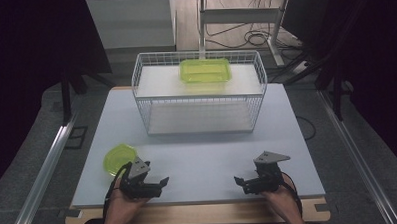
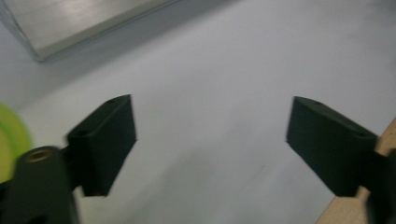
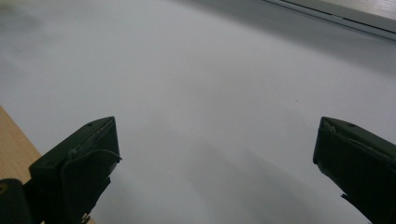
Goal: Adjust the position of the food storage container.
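The left gripper [image 1: 164, 182] rests low over the table [image 1: 208, 156] near its front edge, jaws wide with nothing between them. The right gripper [image 1: 237, 180] sits level with it, well apart, jaws also spread wide and empty. A green bowl [image 1: 119, 159] lies just behind the left gripper, close to touching it. Farther back stands a wire basket [image 1: 200, 92], with a green tray [image 1: 205, 70] on its top shelf.
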Demonstrator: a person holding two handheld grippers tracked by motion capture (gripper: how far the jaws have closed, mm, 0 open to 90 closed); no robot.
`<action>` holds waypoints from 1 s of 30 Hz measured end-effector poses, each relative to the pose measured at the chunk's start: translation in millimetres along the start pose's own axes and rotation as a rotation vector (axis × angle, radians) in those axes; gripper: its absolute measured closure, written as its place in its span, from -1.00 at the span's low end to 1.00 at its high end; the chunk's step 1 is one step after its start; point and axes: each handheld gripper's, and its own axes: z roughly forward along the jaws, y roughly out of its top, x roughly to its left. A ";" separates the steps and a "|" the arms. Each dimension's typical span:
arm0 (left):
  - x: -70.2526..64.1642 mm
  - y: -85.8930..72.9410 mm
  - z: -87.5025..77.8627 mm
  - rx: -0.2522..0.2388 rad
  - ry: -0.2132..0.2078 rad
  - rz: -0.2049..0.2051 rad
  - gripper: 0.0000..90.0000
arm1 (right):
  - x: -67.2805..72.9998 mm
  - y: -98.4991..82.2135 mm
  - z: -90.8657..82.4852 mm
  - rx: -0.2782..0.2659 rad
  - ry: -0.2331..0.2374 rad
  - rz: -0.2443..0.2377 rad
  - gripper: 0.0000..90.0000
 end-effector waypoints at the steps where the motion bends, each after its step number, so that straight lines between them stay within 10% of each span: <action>1: 2.7 0.7 -2.6 -0.004 -0.006 -0.004 -0.45 | -0.3 -0.2 0.1 0.001 -0.002 -0.001 -0.99; 14: 45.6 1.0 -20.1 -0.011 0.024 -0.107 0.98 | 0.1 -1.8 2.6 0.007 -0.015 -0.035 -0.96; 30: 110.5 -20.4 -55.0 -0.043 0.211 -0.233 1.00 | 3.1 -3.1 7.8 0.035 0.000 -0.068 -0.94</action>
